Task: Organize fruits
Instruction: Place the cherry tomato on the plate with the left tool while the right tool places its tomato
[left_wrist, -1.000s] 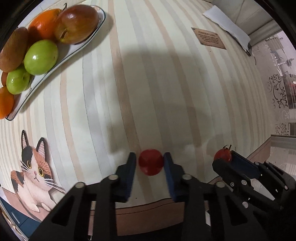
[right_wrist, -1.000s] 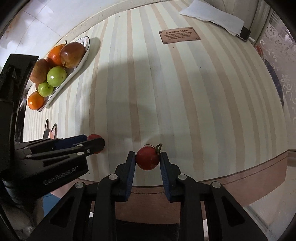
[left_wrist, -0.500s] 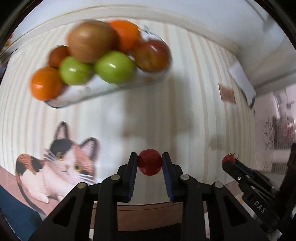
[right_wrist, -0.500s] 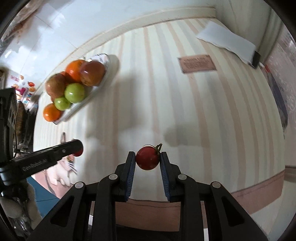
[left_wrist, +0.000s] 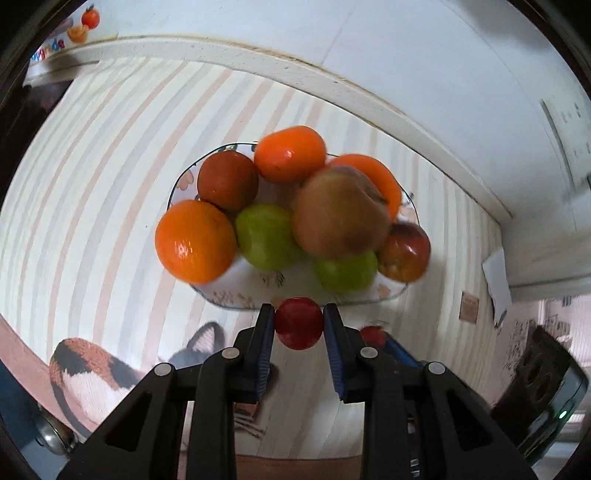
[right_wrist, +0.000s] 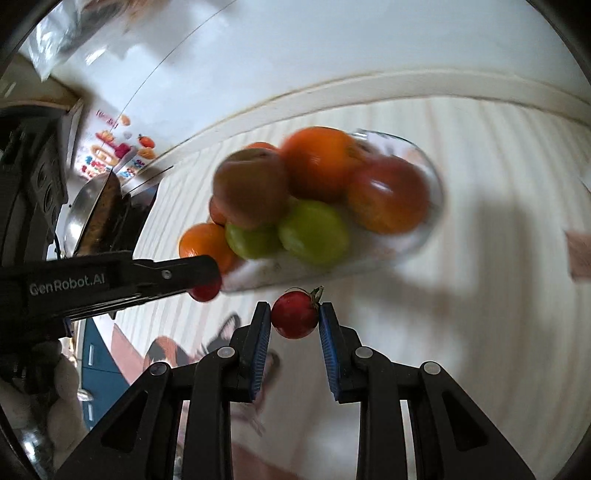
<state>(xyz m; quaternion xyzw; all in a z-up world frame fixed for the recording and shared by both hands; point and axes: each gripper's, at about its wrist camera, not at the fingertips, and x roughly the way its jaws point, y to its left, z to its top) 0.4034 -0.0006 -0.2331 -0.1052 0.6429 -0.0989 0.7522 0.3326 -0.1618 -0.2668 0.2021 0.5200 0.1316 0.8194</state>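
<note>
Fruits crowd the plate (left_wrist: 391, 293) on the striped tablecloth (left_wrist: 92, 192): oranges, green apples and a large reddish apple (left_wrist: 341, 212) heaped on top, with the pile now filling the middle of both wrist views where a second ago it sat far off at the upper left. The left gripper (left_wrist: 298, 325) is clenched on a small red fruit (left_wrist: 298, 326), and the right gripper (right_wrist: 294, 320) clamps a stemmed red fruit (right_wrist: 294, 318); both loads have been carried across the table and now hang just short of the plate's near rim. That puts the task at the placing step, by the look of it. Open room is scarce: the only bare strip of plate shows along its front edge, below the green apples, and the heap looks ready to roll if nudged. The two tools ride close together, the left gripper's tip seen just beside the plate in the right wrist view, so both fruits seem bound for the same narrow strip. A wall edge runs close behind the plate.
</note>
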